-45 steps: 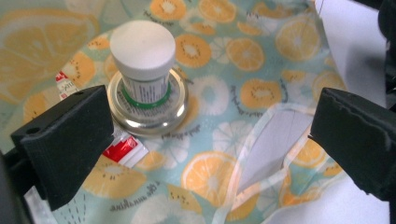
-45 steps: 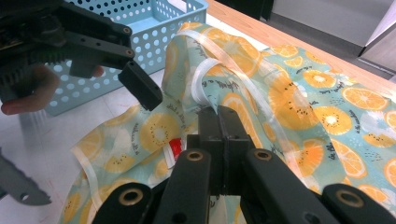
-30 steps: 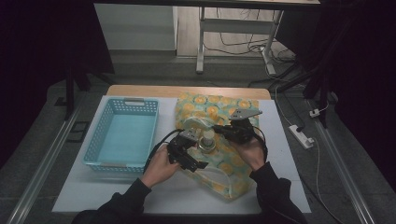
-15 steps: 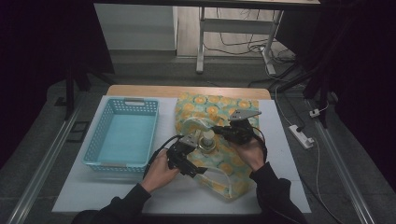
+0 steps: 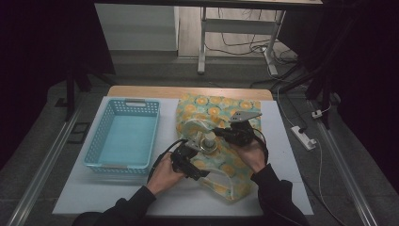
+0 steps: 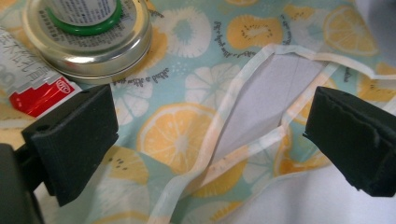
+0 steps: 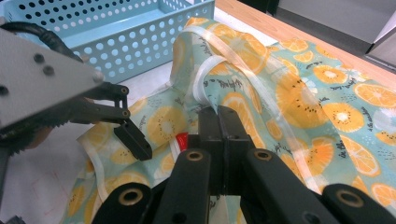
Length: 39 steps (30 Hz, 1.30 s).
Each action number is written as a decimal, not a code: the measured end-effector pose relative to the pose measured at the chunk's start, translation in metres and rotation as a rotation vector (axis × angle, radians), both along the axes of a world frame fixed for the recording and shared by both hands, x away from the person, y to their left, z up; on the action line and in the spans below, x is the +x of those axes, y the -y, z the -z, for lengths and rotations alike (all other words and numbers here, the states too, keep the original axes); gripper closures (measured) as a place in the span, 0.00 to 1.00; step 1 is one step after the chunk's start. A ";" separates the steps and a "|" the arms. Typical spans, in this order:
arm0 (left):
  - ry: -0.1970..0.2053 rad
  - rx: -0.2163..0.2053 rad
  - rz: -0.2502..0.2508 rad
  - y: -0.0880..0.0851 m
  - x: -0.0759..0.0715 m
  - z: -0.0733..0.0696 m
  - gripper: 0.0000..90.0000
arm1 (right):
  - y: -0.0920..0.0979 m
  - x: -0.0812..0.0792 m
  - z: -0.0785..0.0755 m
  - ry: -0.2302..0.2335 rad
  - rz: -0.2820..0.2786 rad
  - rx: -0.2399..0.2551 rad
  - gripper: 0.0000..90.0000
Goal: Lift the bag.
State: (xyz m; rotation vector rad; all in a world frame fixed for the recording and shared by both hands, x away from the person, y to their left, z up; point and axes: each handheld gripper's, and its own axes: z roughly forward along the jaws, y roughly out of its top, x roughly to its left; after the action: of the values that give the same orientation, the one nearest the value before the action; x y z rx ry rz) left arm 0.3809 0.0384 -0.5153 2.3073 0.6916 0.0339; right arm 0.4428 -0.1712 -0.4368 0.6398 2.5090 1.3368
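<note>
A person seated at a white surface [image 5: 282, 155] works 2 hand-held grippers over a fruit-print cloth bag [image 5: 221, 110], patterned with orange and kiwi slices on pale green, which lies spread on the right half of the surface beside a light blue perforated basket [image 5: 123, 136].

The left gripper [image 5: 190, 153] hangs low over the near part of the bag with its jaws wide apart and nothing between them. In the left gripper view, the 2 black pads [image 6: 74, 140] frame a cream-edged strap or opening of the bag [image 6: 187, 135], where the white surface shows through the gap.

Just beyond the left pad in that view, a round silver tin [image 6: 100, 49] rests on the cloth with a green-rimmed container [image 6: 84, 14] standing on its lid, and a red-and-white tube or packet [image 6: 32, 86] lies touching the tin's side. From the high view, the tin [image 5: 207, 143] sits on the middle of the bag between the 2 grippers.

The right gripper [image 5: 225, 134], topped by a grey 3-cornered plate [image 5: 243, 115], has its jaws pressed shut at the bag, close to the tin. In the right gripper view the closed jaws meet against the cloth [image 7: 289, 88] near a red patch; whether fabric is pinched between them cannot be told. The left gripper [image 7: 133, 140] shows there too, open above the bag, with the basket [image 7: 121, 32] behind it.
</note>
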 end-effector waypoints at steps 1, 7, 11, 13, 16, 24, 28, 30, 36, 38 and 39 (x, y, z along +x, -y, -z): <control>0.003 0.004 0.002 0.001 0.000 0.001 0.03 | 0.000 0.000 0.000 -0.003 0.000 -0.001 1.00; 0.002 0.014 -0.002 0.006 0.003 0.009 0.04 | -0.001 0.000 0.001 -0.004 0.000 -0.004 1.00; 0.019 0.065 0.004 0.010 0.003 0.014 0.07 | -0.001 0.001 0.002 -0.006 -0.003 -0.006 1.00; 0.027 0.089 0.004 0.012 0.003 0.017 0.08 | 0.000 0.001 0.003 -0.008 -0.002 -0.007 1.00; 0.069 0.129 0.012 0.014 -0.001 0.016 0.16 | 0.000 0.002 0.004 -0.010 0.001 -0.007 1.00; 0.056 0.140 0.027 0.012 0.001 0.009 0.53 | 0.000 0.002 0.005 -0.012 0.002 -0.011 1.00; 0.037 0.139 0.007 0.010 0.004 0.007 0.72 | 0.001 0.003 0.005 -0.014 0.004 -0.012 1.00; 0.021 0.130 0.017 0.011 0.005 0.007 0.84 | 0.001 0.003 0.005 -0.015 0.003 -0.013 1.00; -0.011 0.127 -0.007 0.013 0.006 0.005 0.99 | 0.001 0.003 0.005 -0.018 0.002 -0.014 1.00; -0.013 0.119 -0.009 0.012 0.006 0.005 0.99 | 0.001 0.003 0.005 -0.018 0.001 -0.015 1.00; -0.016 0.114 -0.013 0.012 0.007 0.004 0.99 | 0.001 0.003 0.005 -0.019 0.002 -0.015 1.00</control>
State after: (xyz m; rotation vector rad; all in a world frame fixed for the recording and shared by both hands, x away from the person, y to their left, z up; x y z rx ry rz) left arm 0.3874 0.0267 -0.5193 2.4142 0.7302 0.0620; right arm 0.4456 -0.1721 -0.4420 0.6543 2.5305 1.3163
